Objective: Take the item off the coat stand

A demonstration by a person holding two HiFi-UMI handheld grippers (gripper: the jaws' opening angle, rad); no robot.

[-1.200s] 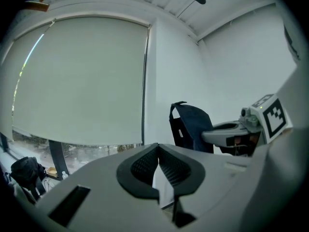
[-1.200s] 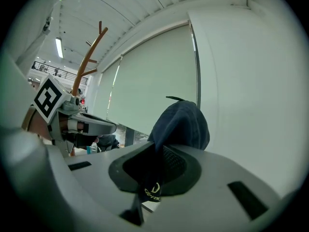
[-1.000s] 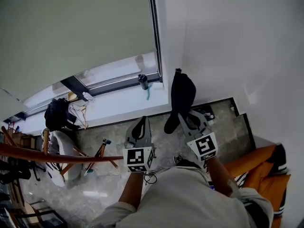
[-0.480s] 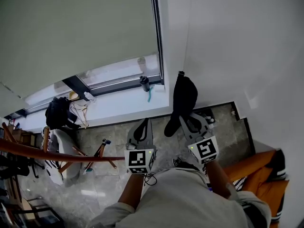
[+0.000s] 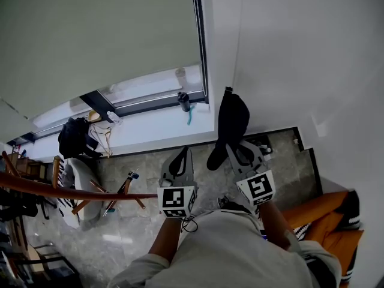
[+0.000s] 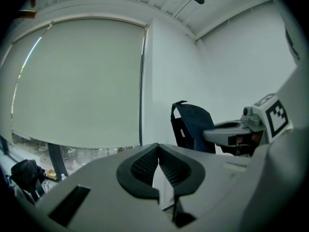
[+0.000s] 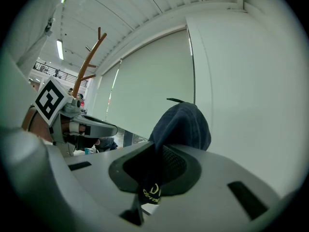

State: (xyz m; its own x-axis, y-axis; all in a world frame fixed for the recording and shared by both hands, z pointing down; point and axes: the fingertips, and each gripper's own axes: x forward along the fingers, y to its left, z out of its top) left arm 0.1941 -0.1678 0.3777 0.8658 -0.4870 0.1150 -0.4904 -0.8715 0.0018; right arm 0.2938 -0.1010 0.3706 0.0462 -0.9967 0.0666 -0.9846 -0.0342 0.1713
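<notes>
Though pinched only by a fold of its cloth, hangs free from the right gripper [image 5: 233,147]: a dark navy item [image 5: 231,117], most likely a cap, but too bunched and lens-warped to name for certain. Sits right of centre in the upper half of the head view, against the white wall, drooping towards the grey floor. Fills the middle of the right gripper view, with cloth and a scrap of yellow lettering nipped between pads pressed hard onto it. Turns up again right of centre in the left gripper view, strap loop on top. Touches no peg or branch in any view.

Left gripper [image 5: 183,153], just beside the right one at lower centre of the head view: pressed together on nothing.

Coat stand [image 5: 72,192]: a brown wooden arm along the left edge of the head view, a forked top at upper left of the right gripper view. Well apart from the item in both.

Judging by that gap, lifting-off already done. Left to do, at most, carrying away and setting down somewhere; no landing place named by the task.
</notes>
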